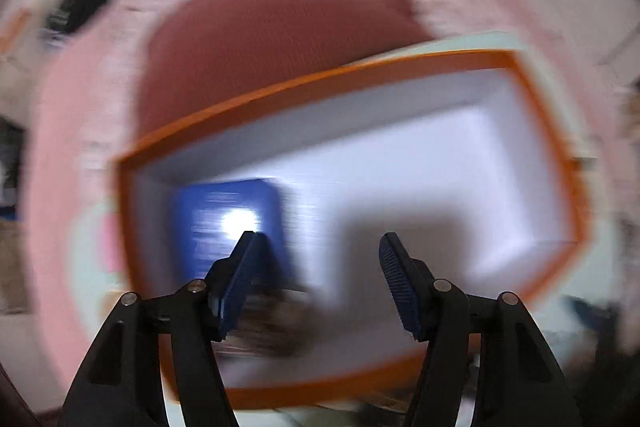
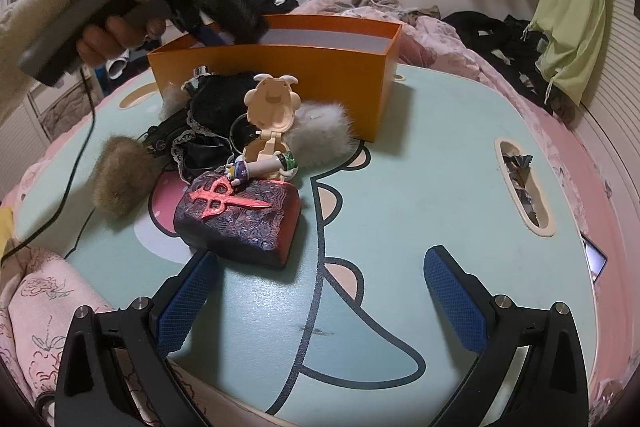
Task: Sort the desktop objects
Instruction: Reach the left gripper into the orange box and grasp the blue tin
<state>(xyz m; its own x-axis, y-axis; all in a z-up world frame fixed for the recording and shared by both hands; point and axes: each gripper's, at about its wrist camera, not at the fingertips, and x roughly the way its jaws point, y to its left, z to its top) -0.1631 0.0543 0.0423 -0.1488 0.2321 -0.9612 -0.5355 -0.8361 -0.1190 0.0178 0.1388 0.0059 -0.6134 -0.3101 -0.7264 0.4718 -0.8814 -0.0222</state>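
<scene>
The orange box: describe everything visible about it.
The orange box is a rectangular, open-topped container, card-like by its look, with orange outer walls and rim and a pale white lining. It stands upright on the mint-green table, behind the pile of toys, a grey fluffy piece against its front wall. The left wrist view looks down into it: a blue flat item lies in one corner, the floor otherwise bare. The left tool hangs above it.

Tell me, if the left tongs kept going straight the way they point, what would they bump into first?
Probably the white bottom of the orange box. The left tongs point down into it with nothing between them. A blue thing lies just to one side. The picture is blurry, so that is a best guess.
</scene>
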